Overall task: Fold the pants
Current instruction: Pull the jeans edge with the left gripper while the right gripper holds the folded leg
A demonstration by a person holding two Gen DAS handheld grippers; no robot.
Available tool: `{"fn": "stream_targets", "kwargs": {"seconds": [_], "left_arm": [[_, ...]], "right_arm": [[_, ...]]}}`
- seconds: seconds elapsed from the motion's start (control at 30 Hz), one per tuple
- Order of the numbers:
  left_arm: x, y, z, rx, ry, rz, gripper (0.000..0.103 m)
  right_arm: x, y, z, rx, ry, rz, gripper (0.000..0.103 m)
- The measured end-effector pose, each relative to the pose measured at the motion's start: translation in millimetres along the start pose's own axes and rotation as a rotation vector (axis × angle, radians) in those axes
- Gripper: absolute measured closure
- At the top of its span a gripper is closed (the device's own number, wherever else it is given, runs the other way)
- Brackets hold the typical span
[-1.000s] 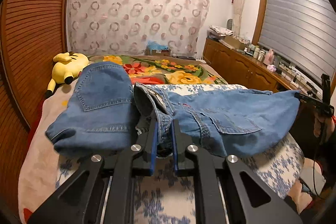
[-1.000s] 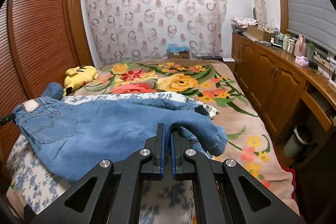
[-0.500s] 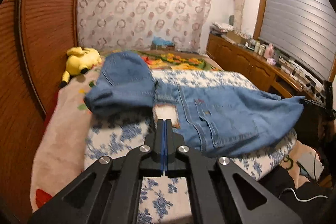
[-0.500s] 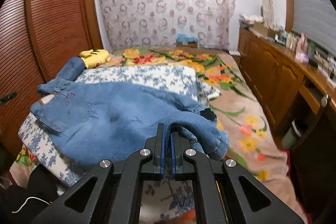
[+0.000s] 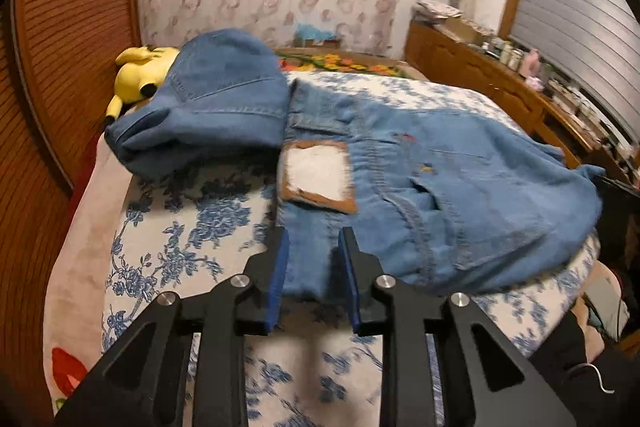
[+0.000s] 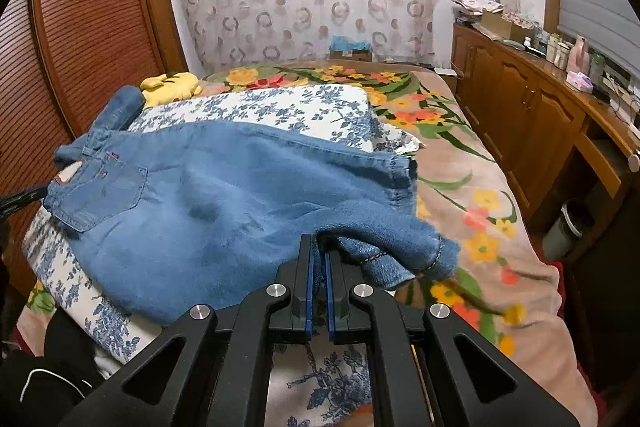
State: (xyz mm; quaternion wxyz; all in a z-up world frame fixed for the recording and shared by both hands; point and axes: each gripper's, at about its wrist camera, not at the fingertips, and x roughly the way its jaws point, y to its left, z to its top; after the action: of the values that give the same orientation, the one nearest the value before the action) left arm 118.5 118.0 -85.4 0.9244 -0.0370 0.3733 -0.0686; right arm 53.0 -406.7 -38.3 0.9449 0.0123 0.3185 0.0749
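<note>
Since a second ago, left gripper lets go: its jaws are opening, waistband edge of the jeans lying between them but not pinched. Jeans now lie across the blue-floral quilt on the bed, one leg folded back near the yellow plush. Right gripper keeps its jaws clenched on the hem end (cuff bunched beside them). Reads as the lay-down finishing; next likely a re-grip for the following fold.

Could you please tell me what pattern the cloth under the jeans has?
White cloth with blue flowers, clearest in the right wrist view.
</note>
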Motion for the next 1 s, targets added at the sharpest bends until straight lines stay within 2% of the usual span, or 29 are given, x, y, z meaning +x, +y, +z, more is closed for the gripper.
{"fn": "stream_targets", "kwargs": {"seconds": [0.07, 0.13, 0.17, 0.27, 0.47, 0.63, 0.87, 0.9, 0.93, 1.0], "left_arm": [[5, 6, 1, -0.019, 0.0, 0.021, 0.074], [12, 12, 0, -0.041, 0.017, 0.031, 0.062], [14, 13, -1, -0.048, 0.025, 0.037, 0.06], [20, 18, -7, -0.061, 0.044, 0.026, 0.06], [13, 20, -11, -0.078, 0.035, 0.005, 0.059], [7, 19, -17, -0.114, 0.032, -0.107, 0.059], [14, 19, -20, -0.138, 0.029, -0.119, 0.06], [13, 17, -19, -0.132, 0.025, -0.119, 0.065], [12, 14, -18, -0.117, 0.022, -0.118, 0.077], [8, 9, -16, -0.092, 0.016, -0.123, 0.085]], "right_arm": [[4, 2, -1, -0.012, 0.003, -0.001, 0.099], [7, 2, -3, -0.021, 0.005, 0.0, 0.099], [9, 3, -1, -0.023, 0.006, 0.001, 0.099], [15, 0, -2, -0.022, 0.007, 0.005, 0.099], [17, -5, -6, -0.022, 0.014, 0.004, 0.099], [19, -8, -7, -0.013, 0.012, 0.006, 0.099], [19, -5, -7, -0.017, 0.017, 0.006, 0.099], [18, -6, -6, -0.017, 0.016, 0.007, 0.099], [17, -5, -6, -0.018, 0.015, 0.007, 0.099], [15, -5, -6, -0.019, 0.005, 0.007, 0.099]]}}
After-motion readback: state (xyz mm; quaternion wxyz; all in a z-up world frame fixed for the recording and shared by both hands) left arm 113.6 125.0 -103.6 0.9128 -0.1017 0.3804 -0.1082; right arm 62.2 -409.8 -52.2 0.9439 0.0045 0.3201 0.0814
